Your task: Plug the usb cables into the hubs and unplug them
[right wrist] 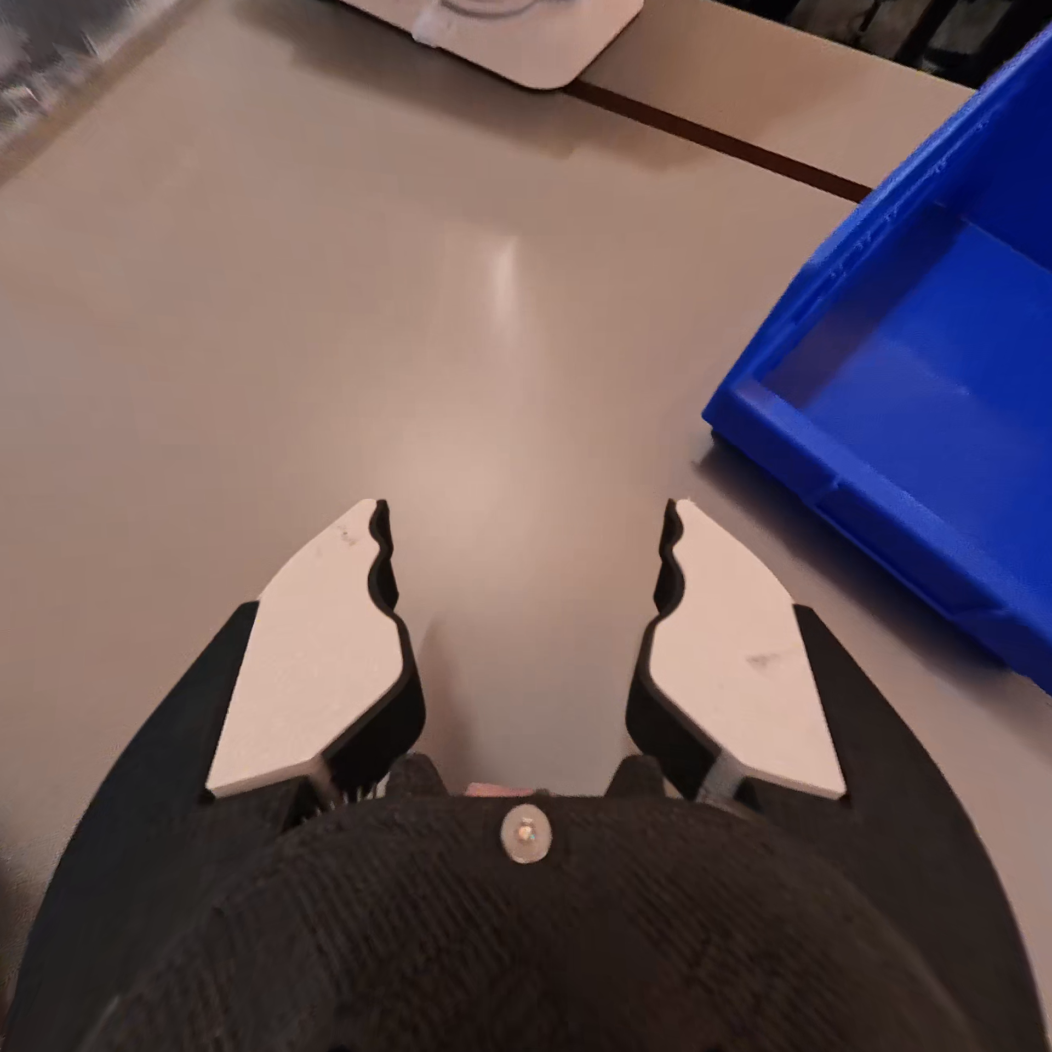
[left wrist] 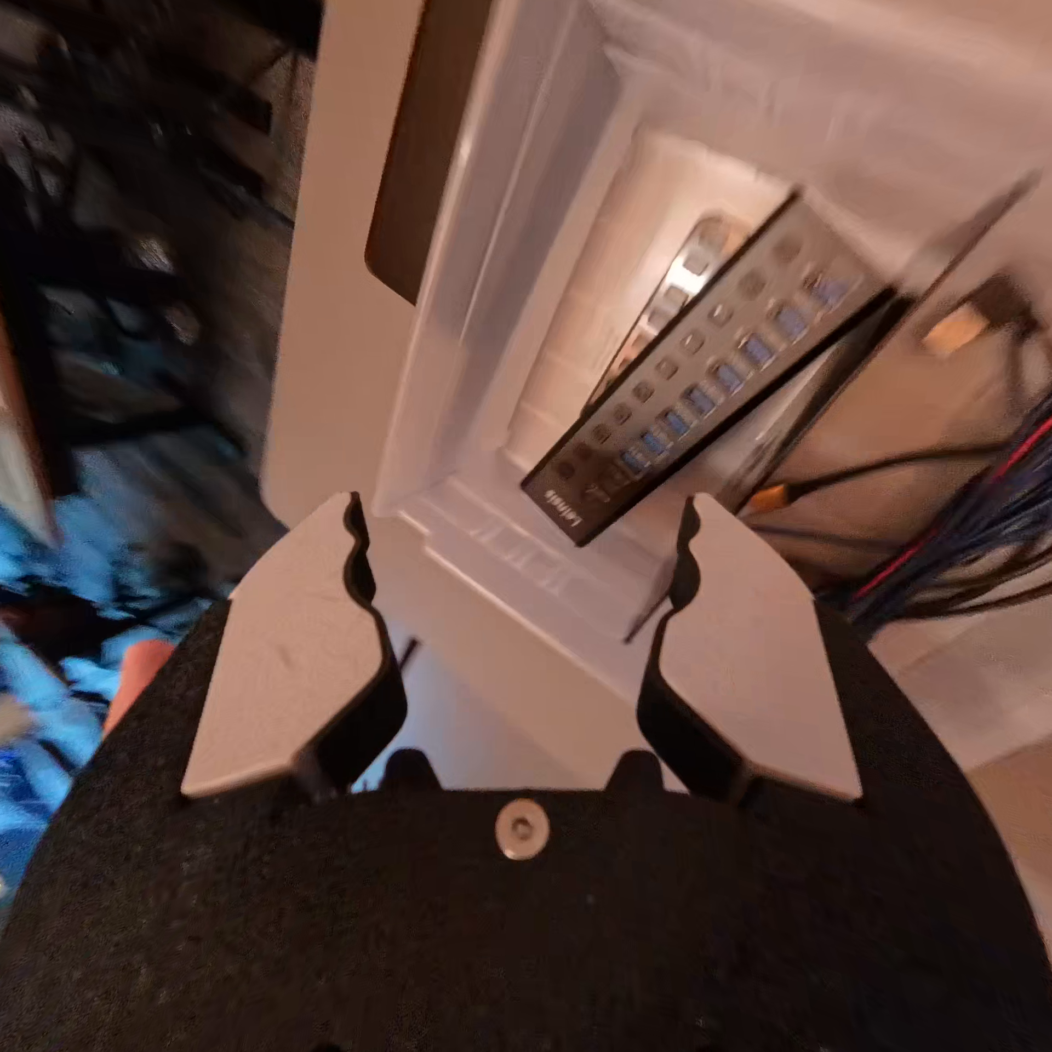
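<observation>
left wrist view: the left hand-held gripper [left wrist: 521, 512] has its jaws spread wide with nothing between them; it points toward a clear plastic bin [left wrist: 512, 227] that stands on the pale bench [left wrist: 939, 683]. a black usb hub [left wrist: 706, 375], long and flat with a row of blue ports beside a row of small round buttons, leans tilted in the bin, its lower end just beyond the gripper's fingertips and apart from them. a second hub [left wrist: 677, 284], silvery and partly hidden, lies behind the first, deeper in the bin. to the right of the bin a bundle of usb cables [left wrist: 956, 546], mostly dark blue and black with one red strand, lies on the bench, and one cable end with an orange tip [left wrist: 765, 501] lies near the hub's right edge; whether any cable is seated in a port cannot be told, as the picture is blurred. the far left of this view is dark, blurred clutter. right wrist view: the right hand-held gripper [right wrist: 526, 506] is likewise wide open and holds nothing, poised over a bare stretch of the bench [right wrist: 341, 313]. a blue plastic bin [right wrist: 911, 398] stands on the bench to the right of the gripper, its visible interior bare. a pale, round-cornered object [right wrist: 541, 45] sits at the far top edge, cut off by the frame.
</observation>
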The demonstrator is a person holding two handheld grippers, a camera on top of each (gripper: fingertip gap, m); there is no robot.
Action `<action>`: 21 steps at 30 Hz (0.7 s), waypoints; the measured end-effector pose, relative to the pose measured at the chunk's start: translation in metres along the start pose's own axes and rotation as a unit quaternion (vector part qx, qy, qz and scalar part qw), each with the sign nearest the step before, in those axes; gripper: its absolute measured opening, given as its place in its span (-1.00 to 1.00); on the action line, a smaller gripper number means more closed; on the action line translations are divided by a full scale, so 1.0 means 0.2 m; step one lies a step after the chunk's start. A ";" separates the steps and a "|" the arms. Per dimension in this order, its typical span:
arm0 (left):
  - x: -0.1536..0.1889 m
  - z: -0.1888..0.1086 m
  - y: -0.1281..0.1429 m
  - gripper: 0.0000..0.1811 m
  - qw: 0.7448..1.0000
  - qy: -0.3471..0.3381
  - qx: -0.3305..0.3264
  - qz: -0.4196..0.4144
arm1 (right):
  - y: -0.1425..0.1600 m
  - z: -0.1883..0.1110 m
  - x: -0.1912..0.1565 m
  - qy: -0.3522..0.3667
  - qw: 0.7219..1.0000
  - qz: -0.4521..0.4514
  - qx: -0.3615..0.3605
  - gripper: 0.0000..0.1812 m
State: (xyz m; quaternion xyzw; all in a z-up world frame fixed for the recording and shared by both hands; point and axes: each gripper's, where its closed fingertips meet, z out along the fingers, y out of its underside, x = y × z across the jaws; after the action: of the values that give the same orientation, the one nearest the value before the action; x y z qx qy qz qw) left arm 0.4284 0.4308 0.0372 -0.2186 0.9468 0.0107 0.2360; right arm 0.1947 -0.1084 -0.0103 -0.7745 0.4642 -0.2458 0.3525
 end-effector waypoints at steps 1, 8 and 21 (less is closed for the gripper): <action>0.00 0.03 0.01 0.13 0.999 0.004 -0.013 0.052 | 0.02 -0.01 0.01 0.004 1.000 -0.001 -0.003 0.00; 0.11 0.23 0.03 0.06 0.974 0.075 -0.069 0.203 | 0.09 -0.02 -0.01 -0.008 1.000 0.024 0.004 0.01; 0.29 0.47 0.09 -0.29 0.955 0.184 -0.088 0.216 | 0.10 0.06 -0.06 -0.020 0.999 0.021 -0.018 0.03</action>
State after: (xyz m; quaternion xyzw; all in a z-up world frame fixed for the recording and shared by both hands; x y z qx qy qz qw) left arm 0.4160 0.4345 -0.0742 -0.0273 0.9938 0.1040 0.0301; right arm 0.1865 -0.0998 -0.0330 -0.7755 0.4779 -0.2143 0.3525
